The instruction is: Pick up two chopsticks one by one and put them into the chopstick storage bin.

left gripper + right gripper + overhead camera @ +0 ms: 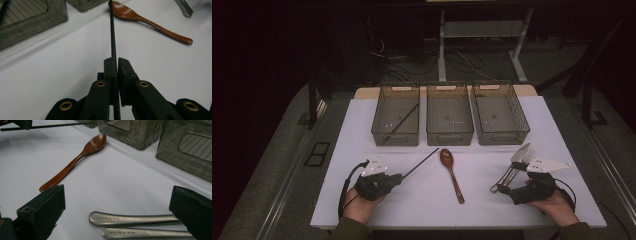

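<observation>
Clearly the black chopstick [111,27], thin, stiff and probably light, is pinched near its end by the left gripper [398,176], angling toward the spoon [450,172]. Right gripper [503,189] jaws stand wide around two metal handles [132,218] on the worktop [422,200].

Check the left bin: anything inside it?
In the high view, the left bin holds one thin black stick lying diagonally on its ribbed floor. The near wall hides the bin's front strip, so anything there is unseen.
</observation>
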The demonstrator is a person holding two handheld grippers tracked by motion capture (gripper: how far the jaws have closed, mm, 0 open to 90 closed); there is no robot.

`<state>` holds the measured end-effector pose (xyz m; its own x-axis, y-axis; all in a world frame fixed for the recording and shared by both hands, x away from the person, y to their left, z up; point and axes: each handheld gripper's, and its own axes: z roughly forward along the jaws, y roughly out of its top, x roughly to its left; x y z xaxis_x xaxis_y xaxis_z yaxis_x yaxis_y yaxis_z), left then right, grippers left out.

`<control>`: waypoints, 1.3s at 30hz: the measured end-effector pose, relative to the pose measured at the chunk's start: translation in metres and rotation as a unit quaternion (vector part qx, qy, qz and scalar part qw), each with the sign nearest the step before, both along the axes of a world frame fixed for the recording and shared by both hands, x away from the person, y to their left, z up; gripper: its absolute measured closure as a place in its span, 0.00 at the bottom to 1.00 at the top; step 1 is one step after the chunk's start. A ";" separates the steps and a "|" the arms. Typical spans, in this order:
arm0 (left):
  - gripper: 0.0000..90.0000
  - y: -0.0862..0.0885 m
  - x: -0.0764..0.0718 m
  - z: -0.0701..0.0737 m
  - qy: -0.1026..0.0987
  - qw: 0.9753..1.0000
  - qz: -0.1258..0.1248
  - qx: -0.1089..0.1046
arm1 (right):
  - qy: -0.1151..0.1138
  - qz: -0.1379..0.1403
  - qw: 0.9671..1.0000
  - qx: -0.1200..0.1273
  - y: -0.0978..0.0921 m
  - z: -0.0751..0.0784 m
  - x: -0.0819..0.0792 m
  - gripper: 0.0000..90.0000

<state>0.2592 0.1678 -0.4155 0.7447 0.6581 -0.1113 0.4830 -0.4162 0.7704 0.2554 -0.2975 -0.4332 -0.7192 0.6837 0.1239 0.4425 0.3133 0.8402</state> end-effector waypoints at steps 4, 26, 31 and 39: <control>0.95 0.000 -0.001 0.006 -0.005 1.000 -0.004 -0.007 | 0.002 -0.001 1.000 0.003 0.000 0.000 0.000 0.00; 0.95 0.004 0.025 0.036 -0.025 0.999 -0.001 -0.030 | 0.000 -0.001 1.000 0.007 0.000 0.000 0.000 0.00; 0.95 0.003 0.039 0.042 -0.027 0.999 0.004 -0.035 | 0.000 -0.003 1.000 0.008 -0.001 0.001 -0.001 0.00; 0.95 0.005 0.066 0.058 -0.033 0.998 0.019 -0.041 | 0.002 -0.003 1.000 0.009 -0.001 0.001 -0.001 0.00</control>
<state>0.3250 0.1727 -0.3572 0.7266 0.6770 -0.1173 0.4445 -0.3331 0.8315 0.2543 -0.2989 -0.4321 -0.7146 0.6857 0.1386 0.4476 0.2958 0.8439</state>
